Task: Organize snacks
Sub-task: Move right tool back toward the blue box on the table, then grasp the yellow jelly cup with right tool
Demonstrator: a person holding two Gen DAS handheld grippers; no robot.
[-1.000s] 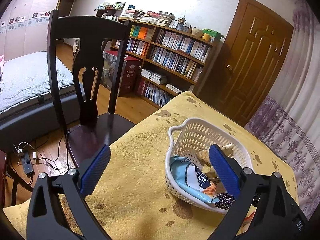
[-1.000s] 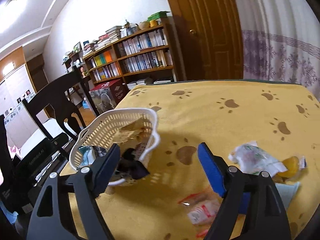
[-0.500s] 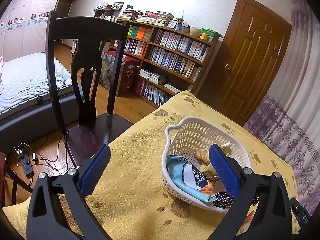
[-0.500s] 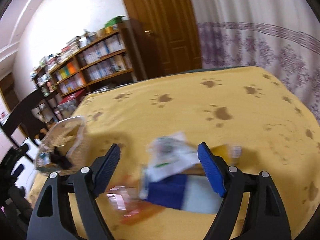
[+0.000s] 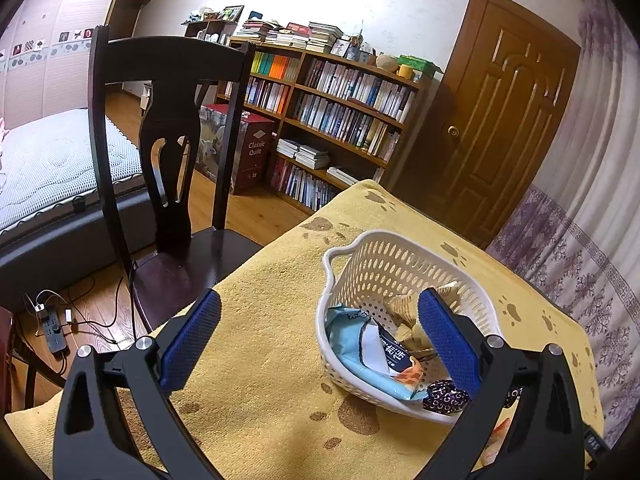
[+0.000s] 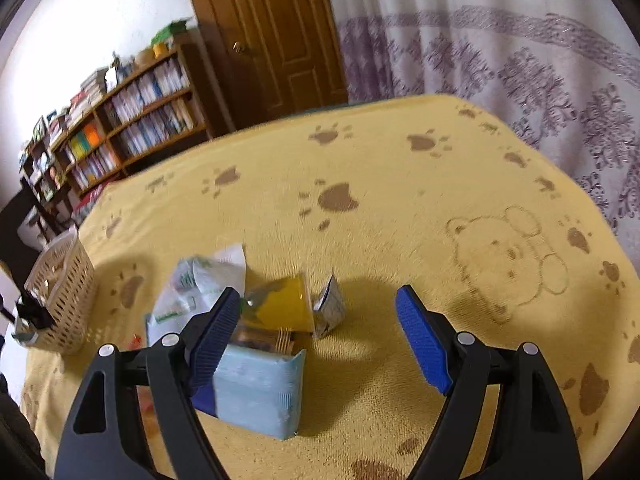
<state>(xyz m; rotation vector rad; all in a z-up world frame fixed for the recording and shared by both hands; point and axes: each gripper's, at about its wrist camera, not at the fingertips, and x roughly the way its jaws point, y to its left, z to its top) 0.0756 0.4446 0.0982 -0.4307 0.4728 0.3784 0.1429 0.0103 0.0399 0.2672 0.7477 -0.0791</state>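
A yellow paw-print cloth covers the worktop point(image 6: 400, 184). At the far left stands the white basket point(image 6: 64, 300), already holding packets. The loose snack pile point(image 6: 260, 320) lies left of centre under the spread, empty right claw point(image 6: 318, 336), the pale blue packet point(image 6: 260, 392) nearest. The left claw point(image 5: 316, 340) is likewise spread, empty beside the basket.
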